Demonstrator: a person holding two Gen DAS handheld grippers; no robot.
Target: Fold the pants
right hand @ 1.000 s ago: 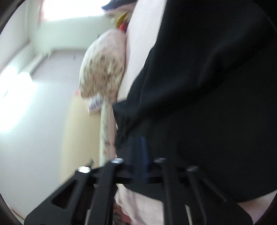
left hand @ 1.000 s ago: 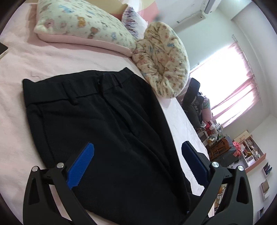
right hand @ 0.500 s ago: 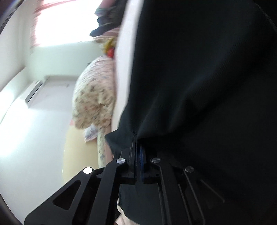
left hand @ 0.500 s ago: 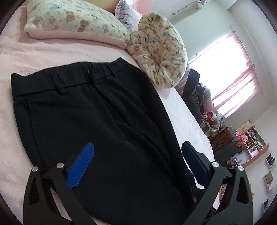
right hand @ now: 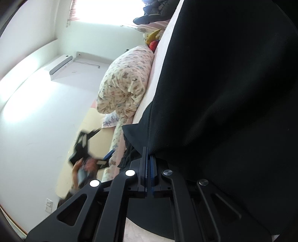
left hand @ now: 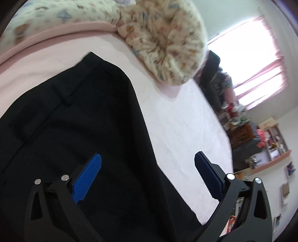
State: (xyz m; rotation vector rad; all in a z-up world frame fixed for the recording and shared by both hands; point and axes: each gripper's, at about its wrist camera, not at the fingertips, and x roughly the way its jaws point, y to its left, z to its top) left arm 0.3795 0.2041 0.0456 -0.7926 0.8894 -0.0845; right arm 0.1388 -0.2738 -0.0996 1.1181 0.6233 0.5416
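Black pants (left hand: 78, 130) lie flat on the pink bed sheet (left hand: 177, 119), waistband toward the pillows. My left gripper (left hand: 147, 167) hovers open above the pants' right edge, blue pads wide apart and nothing between them. In the right wrist view the pants (right hand: 223, 93) fill the right side, and my right gripper (right hand: 148, 154) is shut on a fold of the black cloth at its edge. The left gripper (right hand: 87, 149) shows there as a blur at the left, with a hand behind it.
A floral pillow (left hand: 55, 16) and a bunched floral quilt (left hand: 165, 42) lie at the head of the bed. A chair piled with clothes (left hand: 214, 78), a bright window with pink curtains and cluttered shelves (left hand: 270, 141) stand beyond the bed's far edge.
The left gripper has swung right and nearer to the pants' right edge and the quilt, still open. The right gripper's jaws closed onto the pants fabric and the view rolled.
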